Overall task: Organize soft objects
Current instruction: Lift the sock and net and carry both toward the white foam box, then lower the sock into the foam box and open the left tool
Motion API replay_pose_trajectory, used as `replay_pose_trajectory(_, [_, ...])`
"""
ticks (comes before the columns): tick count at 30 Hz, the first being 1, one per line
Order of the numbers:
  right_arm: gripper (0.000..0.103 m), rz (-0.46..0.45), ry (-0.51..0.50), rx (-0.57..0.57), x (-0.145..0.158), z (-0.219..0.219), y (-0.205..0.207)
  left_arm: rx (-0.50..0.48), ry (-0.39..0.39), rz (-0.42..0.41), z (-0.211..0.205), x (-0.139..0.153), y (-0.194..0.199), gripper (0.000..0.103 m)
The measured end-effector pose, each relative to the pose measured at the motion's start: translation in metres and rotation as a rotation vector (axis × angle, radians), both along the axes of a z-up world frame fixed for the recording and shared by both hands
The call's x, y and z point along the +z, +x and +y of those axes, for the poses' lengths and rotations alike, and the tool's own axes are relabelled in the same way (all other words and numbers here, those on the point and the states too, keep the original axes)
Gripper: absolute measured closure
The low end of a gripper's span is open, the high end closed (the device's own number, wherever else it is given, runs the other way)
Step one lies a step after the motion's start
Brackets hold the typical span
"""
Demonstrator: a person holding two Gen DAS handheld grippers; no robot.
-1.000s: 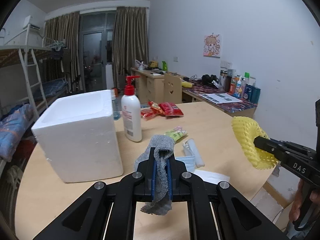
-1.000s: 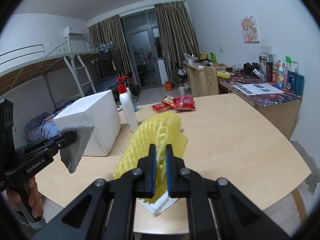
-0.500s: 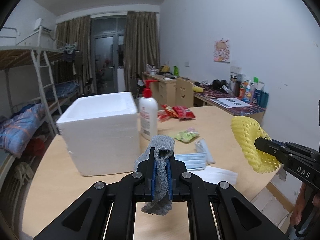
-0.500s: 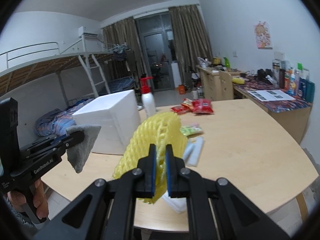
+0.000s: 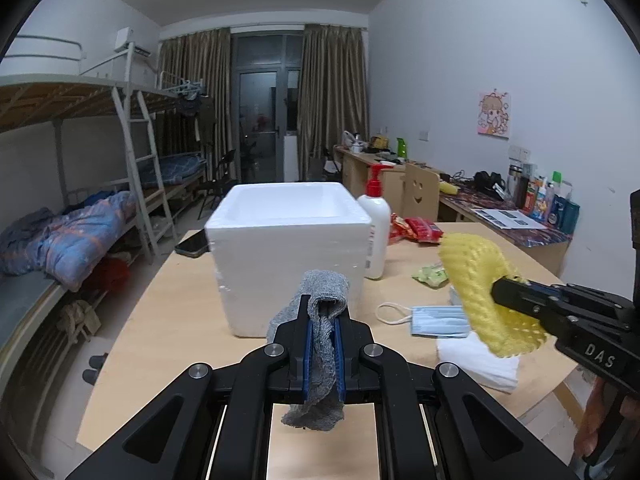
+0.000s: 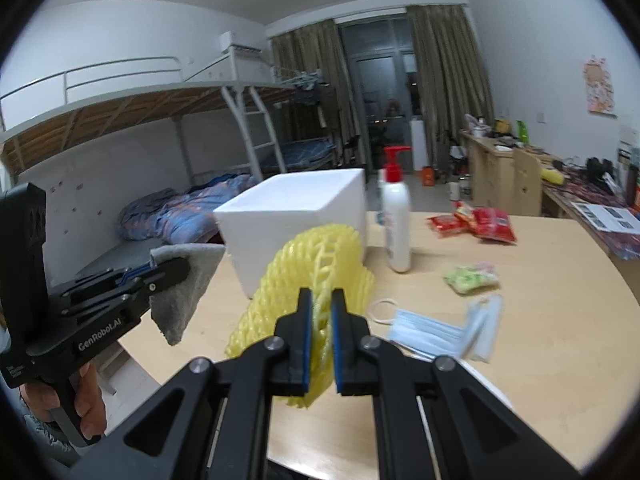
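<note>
Soft things are in transit: left gripper (image 5: 323, 312) pinches a grey cloth (image 5: 320, 340), right gripper (image 6: 319, 312) clamps yellow foam netting (image 6: 320, 256). Next, I'd guess, both go over the open foam box (image 5: 288, 232) to be let go.

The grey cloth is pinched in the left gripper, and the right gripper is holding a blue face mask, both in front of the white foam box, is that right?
Not quite. The right gripper is shut on the yellow foam net, as the right wrist view shows; the blue face mask lies on the table. The grey cloth is indeed pinched in the left gripper, in front of the white foam box.
</note>
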State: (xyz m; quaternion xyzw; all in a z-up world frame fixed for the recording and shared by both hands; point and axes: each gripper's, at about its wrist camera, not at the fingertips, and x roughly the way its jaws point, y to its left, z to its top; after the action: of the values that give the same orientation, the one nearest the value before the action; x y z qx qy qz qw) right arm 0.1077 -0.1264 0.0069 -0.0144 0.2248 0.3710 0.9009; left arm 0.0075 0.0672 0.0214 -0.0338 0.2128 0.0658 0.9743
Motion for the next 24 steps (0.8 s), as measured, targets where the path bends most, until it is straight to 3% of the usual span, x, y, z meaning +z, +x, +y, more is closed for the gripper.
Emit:
replay_pose_trajectory(8, [0.092, 0.012, -0.012, 0.047, -0.001, 0.02, 0.01, 0.038, -0.015, -0.001, 0.018, 0.001, -0.003, 0.094])
replay_pose_trajectory(24, [0.092, -0.006, -0.025, 0.079, 0.034, 0.052, 0.044, 0.033, -0.027, 0.005, 0.04, 0.029, 0.029, 0.094])
